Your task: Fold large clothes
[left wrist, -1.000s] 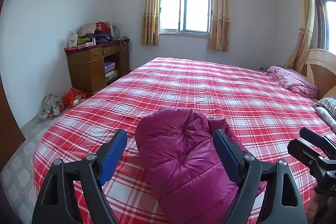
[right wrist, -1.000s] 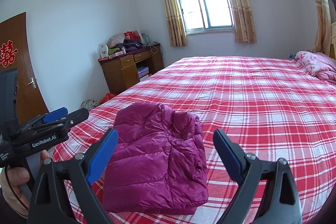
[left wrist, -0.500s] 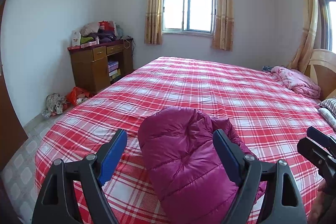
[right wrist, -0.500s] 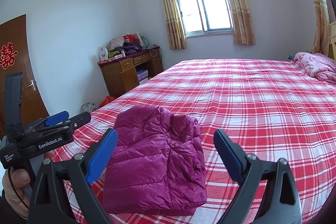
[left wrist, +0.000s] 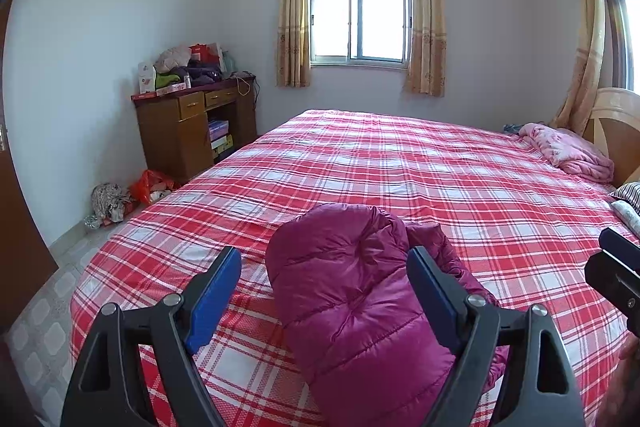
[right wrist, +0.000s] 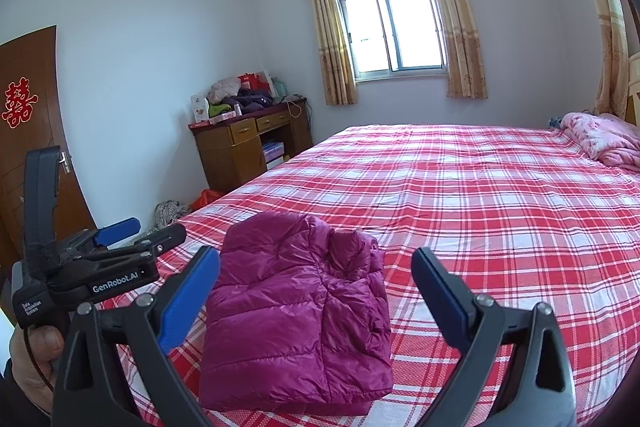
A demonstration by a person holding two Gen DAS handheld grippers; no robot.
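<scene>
While both grippers gape, folded jacket (right wrist: 296,311) lies free

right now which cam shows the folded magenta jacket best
The right wrist view: the magenta jacket lies whole on the plaid bed as a folded bundle. The left wrist view sees it end-on, its right side partly behind a gripper finger.

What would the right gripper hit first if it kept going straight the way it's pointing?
Most likely the folded magenta quilted puffer jacket on the red plaid bedspread. The open right gripper angles down toward it, though depth is hard to judge.
</scene>
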